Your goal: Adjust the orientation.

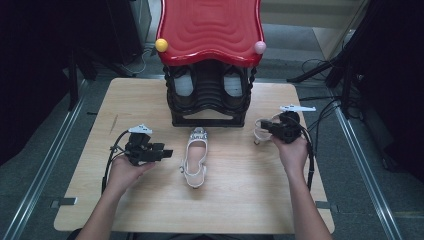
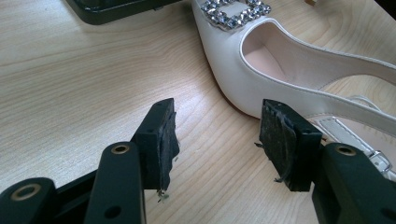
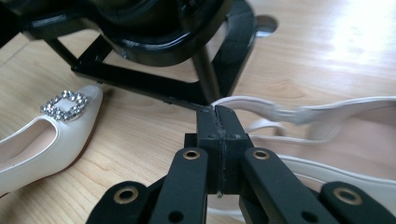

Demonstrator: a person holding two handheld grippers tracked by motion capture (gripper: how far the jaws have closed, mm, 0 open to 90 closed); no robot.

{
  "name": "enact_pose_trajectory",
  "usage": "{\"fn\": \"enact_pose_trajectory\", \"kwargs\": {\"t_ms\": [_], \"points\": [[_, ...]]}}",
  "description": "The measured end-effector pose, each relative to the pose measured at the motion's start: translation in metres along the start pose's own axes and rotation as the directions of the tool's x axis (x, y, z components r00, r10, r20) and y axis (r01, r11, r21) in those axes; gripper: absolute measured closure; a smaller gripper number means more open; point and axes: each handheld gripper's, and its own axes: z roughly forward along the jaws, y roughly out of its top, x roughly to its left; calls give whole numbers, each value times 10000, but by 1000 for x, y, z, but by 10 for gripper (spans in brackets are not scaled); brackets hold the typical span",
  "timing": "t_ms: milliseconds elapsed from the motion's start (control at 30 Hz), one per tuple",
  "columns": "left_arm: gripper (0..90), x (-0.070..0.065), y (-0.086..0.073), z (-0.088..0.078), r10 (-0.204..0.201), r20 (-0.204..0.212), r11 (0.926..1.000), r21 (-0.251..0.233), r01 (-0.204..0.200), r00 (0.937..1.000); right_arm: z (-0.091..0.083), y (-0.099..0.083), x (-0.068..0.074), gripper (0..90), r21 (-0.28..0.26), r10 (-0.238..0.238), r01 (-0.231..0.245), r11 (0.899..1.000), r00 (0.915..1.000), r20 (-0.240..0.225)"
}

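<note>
**Bench status: two white shoes, black rack**

Light wood-grain tabletop [image 1: 240, 200], rounded corners, on grey floor between metal rails; dark surroundings, cables at right. At far edge: black tiered shoe rack [image 1: 207, 97] under glossy red wavy-topped seat [image 1: 210, 27] with yellow and pink balls at front corners. Mid-table: white pointed slingback shoe with rhinestone buckle [image 1: 195, 157], toe toward rack, flat on wood. Left gripper [image 1: 167, 152] just left of it, jaws wide, nothing between, pads frayed. Right gripper [image 1: 263, 125] pinched tight on thin strap of second white slingback shoe [image 1: 259, 131], right of rack base.
</note>
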Motion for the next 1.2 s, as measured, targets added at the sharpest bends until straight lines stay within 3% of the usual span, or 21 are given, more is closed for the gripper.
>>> {"fn": "enact_pose_trajectory", "kwargs": {"t_ms": [133,300,333,500,733,1200], "points": [[461,0,0,1,-15,-26,10000,48,15,10000,18,-1,9,900,190,-67,71,9998,9998,-195],[461,1,0,0,-14,-70,10000,22,14,10000,40,-5,14,900,625,-62,69,9980,9999,-118],[461,1,0,0,-21,-74,10000,15,21,10000,42,-6,13,900,461,-82,90,9989,9998,-177],[461,2,-1,1,-13,-62,10000,73,13,10000,38,-9,14,900,465,-234,239,9986,9997,-119],[461,1,-1,1,15,-47,10000,93,-14,10000,27,-17,10,900,589,-64,80,9982,9996,-265],[459,0,0,4,75,-31,9998,165,-74,10000,-15,-41,-4,898,468,173,-180,9987,9997,152]]}}
